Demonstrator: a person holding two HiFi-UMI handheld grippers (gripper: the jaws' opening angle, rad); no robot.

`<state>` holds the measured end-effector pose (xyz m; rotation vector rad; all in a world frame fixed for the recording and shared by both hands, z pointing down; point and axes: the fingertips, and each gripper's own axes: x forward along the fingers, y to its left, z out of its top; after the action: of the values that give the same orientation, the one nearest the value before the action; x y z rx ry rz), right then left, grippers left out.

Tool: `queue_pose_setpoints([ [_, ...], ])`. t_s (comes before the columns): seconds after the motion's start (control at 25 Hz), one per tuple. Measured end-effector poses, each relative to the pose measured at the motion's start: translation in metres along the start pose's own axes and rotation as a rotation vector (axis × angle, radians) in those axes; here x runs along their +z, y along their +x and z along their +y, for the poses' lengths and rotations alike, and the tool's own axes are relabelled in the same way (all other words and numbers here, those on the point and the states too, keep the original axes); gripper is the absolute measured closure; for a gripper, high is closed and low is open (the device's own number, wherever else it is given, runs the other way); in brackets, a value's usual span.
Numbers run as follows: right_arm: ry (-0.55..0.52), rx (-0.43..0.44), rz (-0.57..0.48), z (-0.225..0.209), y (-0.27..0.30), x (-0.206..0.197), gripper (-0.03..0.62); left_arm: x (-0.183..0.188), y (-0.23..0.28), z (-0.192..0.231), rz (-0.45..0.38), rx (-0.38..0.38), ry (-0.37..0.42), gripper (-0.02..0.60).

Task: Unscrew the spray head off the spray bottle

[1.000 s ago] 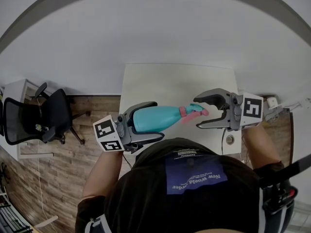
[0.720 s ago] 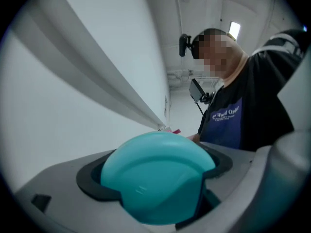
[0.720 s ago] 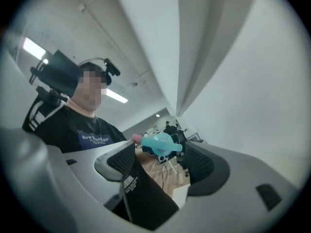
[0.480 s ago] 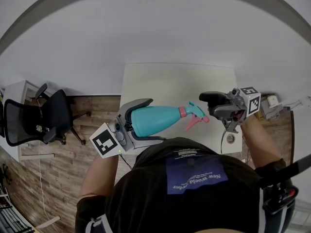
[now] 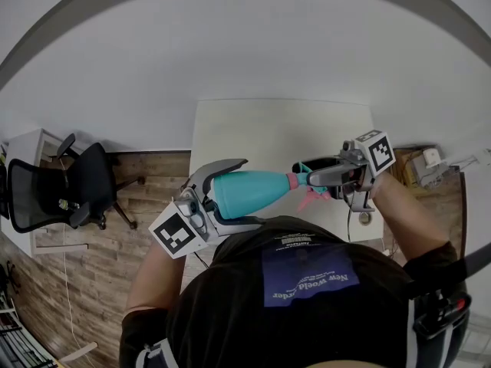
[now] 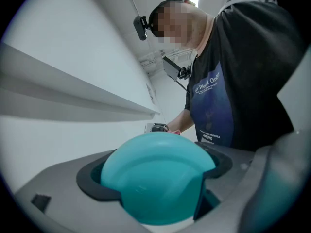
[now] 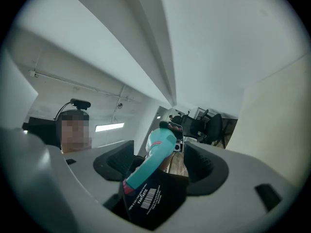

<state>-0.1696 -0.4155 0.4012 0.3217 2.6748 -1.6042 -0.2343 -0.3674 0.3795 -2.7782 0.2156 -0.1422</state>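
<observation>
Head view: we hold the spray bottle point(image 5: 249, 192) level in the air at the near edge of the flat white table point(image 5: 253, 129). Its smooth teal plastic body tapers to a pink collar. The left gripper point(image 5: 234, 194) is clamped on the rounded body, dark pads pressing both sides. The right gripper point(image 5: 311, 176) stands wide around the spray head point(image 5: 308, 184), its ribbed pads flanking the neck without contact.

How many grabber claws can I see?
2. The left gripper is clamped round the teal spray bottle. The right gripper sits open around the spray head. None seem hidden.
</observation>
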Motion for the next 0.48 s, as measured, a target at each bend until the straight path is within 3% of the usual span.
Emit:
queue_pose_setpoints([
  [0.24,0.032,0.000,0.050,0.000,0.016,-0.015,0.296,-0.002,0.005,-0.010,0.023,-0.003,0.042,0.092],
  [0.4,0.011,-0.038,0.052,-0.004,0.015,-0.016,0.441,-0.005,0.010,-0.014,-0.009,0.014,0.012,0.092],
  [0.48,0.016,-0.050,0.049,-0.007,0.015,-0.016,0.465,-0.005,0.010,-0.014,-0.010,0.014,0.014,0.092],
])
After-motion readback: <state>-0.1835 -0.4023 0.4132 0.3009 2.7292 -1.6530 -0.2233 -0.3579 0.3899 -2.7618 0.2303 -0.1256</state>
